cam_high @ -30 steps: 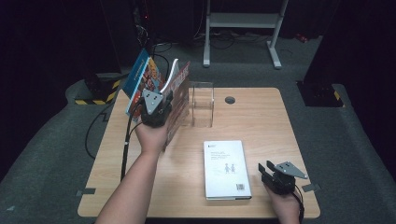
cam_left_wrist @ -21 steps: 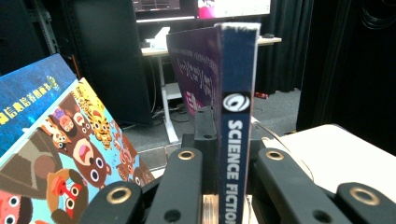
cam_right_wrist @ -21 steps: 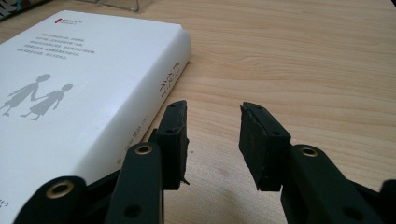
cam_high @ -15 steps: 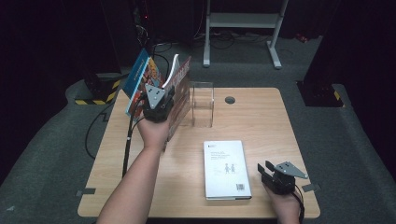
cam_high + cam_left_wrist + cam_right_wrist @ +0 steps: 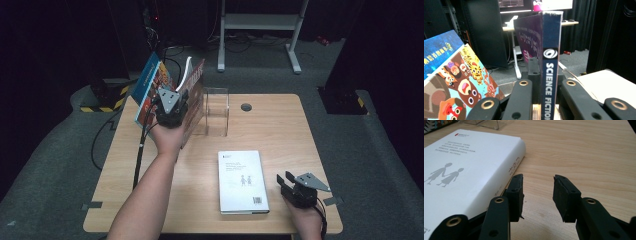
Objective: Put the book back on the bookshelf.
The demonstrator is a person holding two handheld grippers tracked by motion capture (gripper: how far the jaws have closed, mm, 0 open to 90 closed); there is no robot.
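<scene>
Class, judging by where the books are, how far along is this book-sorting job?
Done: a picture book leans at the table's far left. In hand: the left gripper clamps a science fiction book upright. Left: the white book lies flat beside the open right gripper.

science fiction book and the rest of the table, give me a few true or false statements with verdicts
1. The left tool is shut on the science fiction book. True.
2. The right tool grips the white book. False: its jaws are open and empty, beside that book.
3. The white book lies flat on the table. True.
4. The clear box sits on top of the white book. False: it stands apart on the table, farther back.
5. The science fiction book is held with its spine upright. True.
</scene>
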